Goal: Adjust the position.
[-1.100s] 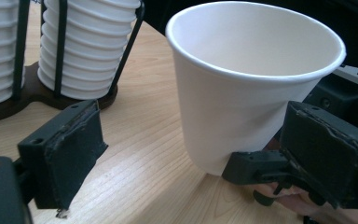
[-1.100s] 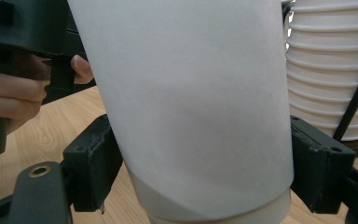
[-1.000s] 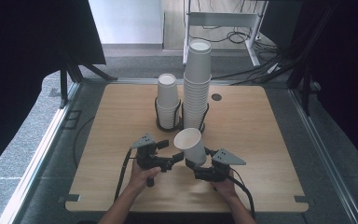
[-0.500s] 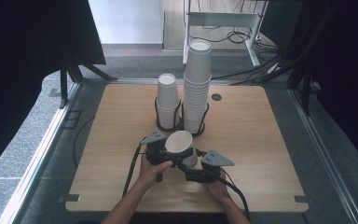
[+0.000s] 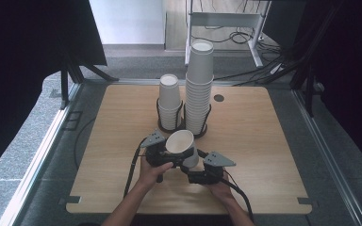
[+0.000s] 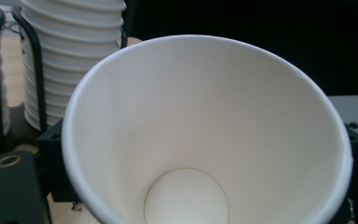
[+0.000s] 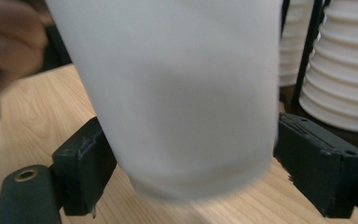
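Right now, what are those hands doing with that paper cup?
A person holds a gripper in each hand, and both meet at one white paper cup tilted above the table. The right gripper has the cup's lower body between its jaws. The left gripper sits by the cup's rim; its jaws have just been closing, though whether they pinch it is unclear. Behind, a short stack and a tall stack stand in wire holders.

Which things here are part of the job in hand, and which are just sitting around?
In the job: paper cup, left tool, right tool, short cup stack, tall cup stack.
Lying about: hole in the table, cables on the floor.
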{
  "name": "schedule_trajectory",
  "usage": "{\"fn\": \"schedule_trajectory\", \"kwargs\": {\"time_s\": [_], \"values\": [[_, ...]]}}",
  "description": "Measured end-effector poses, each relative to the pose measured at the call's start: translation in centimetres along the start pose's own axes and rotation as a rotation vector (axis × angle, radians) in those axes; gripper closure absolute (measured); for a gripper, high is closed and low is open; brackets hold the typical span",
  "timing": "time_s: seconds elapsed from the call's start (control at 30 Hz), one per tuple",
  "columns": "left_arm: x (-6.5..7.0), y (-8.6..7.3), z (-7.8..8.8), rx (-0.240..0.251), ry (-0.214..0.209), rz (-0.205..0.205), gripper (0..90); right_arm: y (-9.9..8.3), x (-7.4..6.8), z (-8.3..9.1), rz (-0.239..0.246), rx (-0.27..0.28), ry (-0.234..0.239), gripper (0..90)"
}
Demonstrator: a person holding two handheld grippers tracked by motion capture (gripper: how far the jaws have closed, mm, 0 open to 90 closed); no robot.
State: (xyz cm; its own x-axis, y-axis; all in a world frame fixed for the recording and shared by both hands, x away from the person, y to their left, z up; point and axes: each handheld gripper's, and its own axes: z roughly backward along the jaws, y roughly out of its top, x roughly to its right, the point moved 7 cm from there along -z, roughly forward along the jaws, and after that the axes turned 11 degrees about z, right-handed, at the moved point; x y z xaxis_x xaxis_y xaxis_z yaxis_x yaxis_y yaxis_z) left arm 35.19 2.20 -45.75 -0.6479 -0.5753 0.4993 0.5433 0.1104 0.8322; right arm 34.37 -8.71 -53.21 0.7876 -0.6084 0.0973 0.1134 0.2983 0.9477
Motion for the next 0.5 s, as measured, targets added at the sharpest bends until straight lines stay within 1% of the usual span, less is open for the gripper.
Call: {"fn": "schedule_trajectory", "kwargs": {"time_s": [0.07,0.1,0.13,0.2,0.27,0.4,0.5], "values": [[-0.1,0.3,0.4,0.012,0.011,-0.012,12.8,-0.2,0.1,0.0,0.005,-0.019,-0.008,13.9],[-0.3,0.5,0.7,0.023,0.019,-0.014,12.8,-0.2,0.1,0.0,0.005,-0.024,-0.013,13.9],[-0.4,0.7,1.0,0.033,0.025,-0.016,12.8,-0.3,0.2,0.0,0.003,-0.042,-0.019,14.0],[-0.5,1.0,1.6,0.055,0.030,-0.015,12.9,-0.6,0.3,-0.1,0.014,-0.069,-0.030,14.0],[-0.7,1.3,2.2,0.072,0.039,-0.023,13.0,-0.8,0.3,-0.2,0.014,-0.086,-0.033,14.0],[-1.3,1.8,3.5,0.099,0.067,-0.035,13.0,-0.8,0.3,-0.2,0.018,-0.092,-0.040,14.1],[-2.0,2.0,4.5,0.112,0.083,-0.032,13.0,-0.8,0.3,-0.1,0.019,-0.090,-0.037,14.4]]}}
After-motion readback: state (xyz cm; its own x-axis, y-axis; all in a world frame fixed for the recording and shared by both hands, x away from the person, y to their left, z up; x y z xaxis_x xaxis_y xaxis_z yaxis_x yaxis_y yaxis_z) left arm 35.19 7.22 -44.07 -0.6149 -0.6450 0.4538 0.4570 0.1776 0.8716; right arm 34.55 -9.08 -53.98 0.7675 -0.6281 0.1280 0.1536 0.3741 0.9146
